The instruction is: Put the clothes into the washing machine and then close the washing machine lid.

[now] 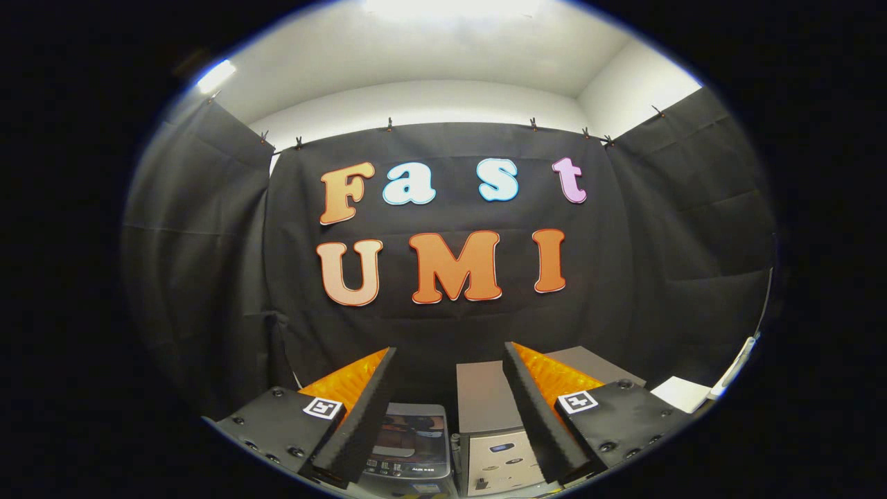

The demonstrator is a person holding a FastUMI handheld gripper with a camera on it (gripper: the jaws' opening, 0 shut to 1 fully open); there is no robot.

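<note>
My gripper point(450, 351) is open, its two fingers spread wide with nothing between them. It is held high and looks level at the booth's back wall. Low between the fingers, well below them, stands a small top-loading washing machine point(410, 443) with a dark see-through lid and a control strip along its near edge. I cannot tell whether the lid is fully down. The left finger point(360, 416) covers part of the machine's left side.
A grey box-shaped appliance point(488, 405) with a small display on its front stands right beside the washing machine, partly behind the right finger. A white sheet point(682, 392) and a white bar point(736, 366) lie farther right. Black cloth walls close the booth on three sides.
</note>
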